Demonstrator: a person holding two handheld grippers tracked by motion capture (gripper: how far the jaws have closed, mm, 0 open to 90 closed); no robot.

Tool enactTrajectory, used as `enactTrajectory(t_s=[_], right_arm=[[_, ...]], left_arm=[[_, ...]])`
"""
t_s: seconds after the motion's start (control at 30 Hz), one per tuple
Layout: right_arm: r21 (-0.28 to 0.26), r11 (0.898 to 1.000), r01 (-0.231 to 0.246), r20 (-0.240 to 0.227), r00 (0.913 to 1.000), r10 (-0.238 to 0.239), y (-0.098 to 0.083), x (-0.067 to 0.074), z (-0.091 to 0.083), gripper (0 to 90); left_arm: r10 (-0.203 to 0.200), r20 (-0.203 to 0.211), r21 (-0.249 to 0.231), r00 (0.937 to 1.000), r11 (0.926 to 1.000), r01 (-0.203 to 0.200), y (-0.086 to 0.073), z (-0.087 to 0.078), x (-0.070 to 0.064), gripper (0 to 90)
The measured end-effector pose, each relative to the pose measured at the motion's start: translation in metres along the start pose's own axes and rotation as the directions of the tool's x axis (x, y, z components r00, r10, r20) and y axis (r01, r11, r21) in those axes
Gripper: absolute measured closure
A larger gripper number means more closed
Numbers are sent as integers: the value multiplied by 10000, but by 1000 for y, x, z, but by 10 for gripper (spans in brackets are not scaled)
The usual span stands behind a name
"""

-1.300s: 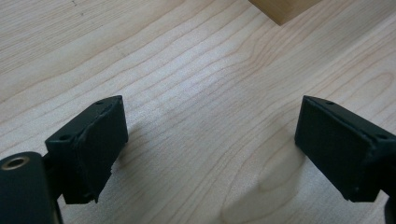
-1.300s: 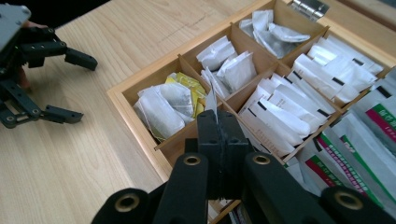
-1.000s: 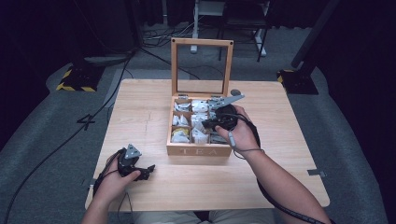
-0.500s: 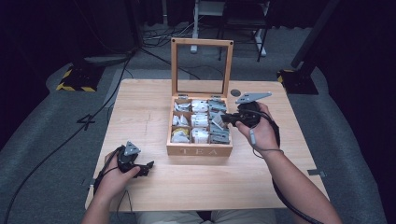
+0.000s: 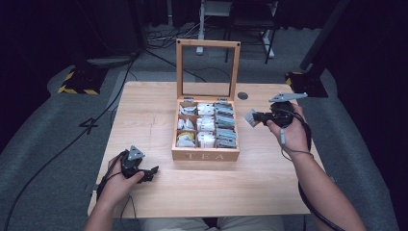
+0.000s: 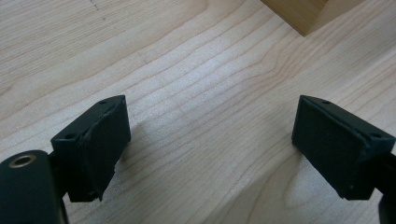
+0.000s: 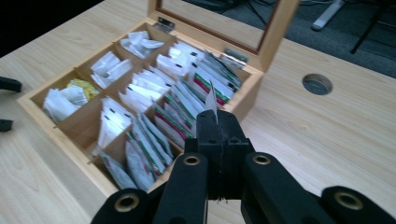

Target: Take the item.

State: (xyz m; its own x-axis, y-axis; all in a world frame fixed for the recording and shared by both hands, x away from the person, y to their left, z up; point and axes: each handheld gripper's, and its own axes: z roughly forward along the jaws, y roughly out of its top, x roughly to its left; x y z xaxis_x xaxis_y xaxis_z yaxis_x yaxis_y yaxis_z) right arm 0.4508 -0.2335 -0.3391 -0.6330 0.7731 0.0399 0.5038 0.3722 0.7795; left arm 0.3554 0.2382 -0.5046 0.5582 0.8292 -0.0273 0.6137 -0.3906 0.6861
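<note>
A wooden tea box marked TEA stands open mid-table, its glass lid upright, its compartments full of tea bags. My right gripper hovers just right of the box, shut on a white tea bag; the bag's thin edge sticks up between the jaws in the right gripper view. Near the table's front left my left gripper rests low over bare wood, open, with nothing between its pads.
A round cable hole sits in the tabletop behind the right gripper. The box's near corner shows at the top of the left gripper view. Cables and stands lie on the grey floor beyond the table.
My right gripper has lifted out of the box with a tea bag and moved right, past the box's right wall. The left gripper has stayed put.
</note>
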Motion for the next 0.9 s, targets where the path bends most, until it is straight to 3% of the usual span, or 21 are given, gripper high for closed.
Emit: enactTrajectory(t_s=[0.3, 0.6, 0.9], right_arm=[[156, 9991, -383, 514, 9980, 374, -12, -24, -2, 900], [280, 9953, -923, 1103, 9899, 887, -28, -55, -3, 900], [568, 9898, -1307, 1484, 9815, 1211, -50, -78, 9, 893]], left_arm=[[-35, 34, 36, 10000, 10000, 35, 0, 1, 0, 107], [44, 74, 86, 10000, 10000, -45, 1, 1, 0, 96], [85, 39, 80, 10000, 9999, -85, 1, 1, 0, 96]])
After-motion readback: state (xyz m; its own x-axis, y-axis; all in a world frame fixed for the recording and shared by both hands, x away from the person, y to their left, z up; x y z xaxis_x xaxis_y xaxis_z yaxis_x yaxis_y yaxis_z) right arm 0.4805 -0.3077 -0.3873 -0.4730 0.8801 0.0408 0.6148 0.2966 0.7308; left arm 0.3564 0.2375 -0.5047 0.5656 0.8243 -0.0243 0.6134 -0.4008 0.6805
